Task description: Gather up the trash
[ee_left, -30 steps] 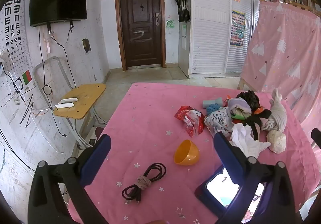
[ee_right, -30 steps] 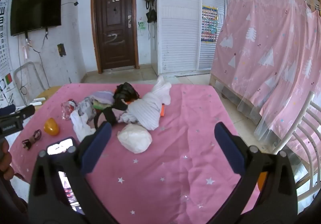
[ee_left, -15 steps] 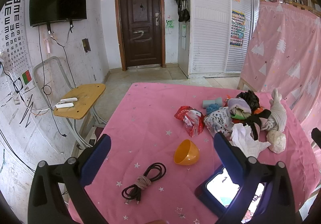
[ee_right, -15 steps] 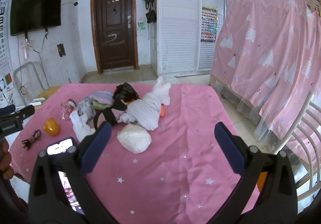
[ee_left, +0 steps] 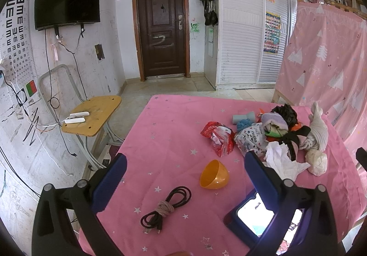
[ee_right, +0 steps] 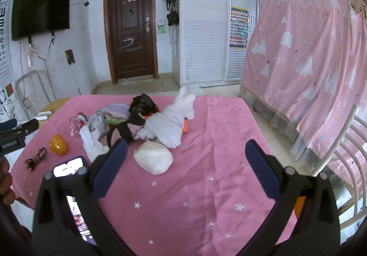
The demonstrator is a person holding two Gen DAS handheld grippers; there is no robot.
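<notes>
Left tool (ee_left: 183,171): fingers spread wide, nothing between them, held above the near edge of the surface (ee_left: 169,141), which is covered by a pink cloth printed with silver stars. Right tool (ee_right: 183,164): fingers likewise spread wide and empty, over bare cloth. Between the left tool's fingers: coiled black cable (ee_left: 166,209) bound with a tan tie, lying nearest the tool; orange plastic half-shell (ee_left: 214,178) just beyond it, open side facing the left finger. Under the left tool's right finger: phone (ee_left: 254,214), screen lit, flat on the cloth. Ahead and to the right of the left tool: red snack wrapper (ee_left: 218,139), crumpled; printed plastic bag (ee_left: 251,139) touching it, bearing dark lettering that looks like "nepia", not certain; crumpled white paper (ee_left: 282,160) just past the right fingertip; pile of clothes (ee_left: 284,127) behind, with a black plastic bag (ee_left: 285,111) on top and a striped white garment (ee_left: 317,132) at its right. Just ahead of the right tool's left finger: white wadded bundle (ee_right: 153,159), touching the garment's edge. Far wall: dark door (ee_left: 161,26) with a pale chalk scrawl resembling "2"; eye chart (ee_left: 13,33) of rotated "E" figures to the left of the left tool, beside a television (ee_left: 66,1).
</notes>
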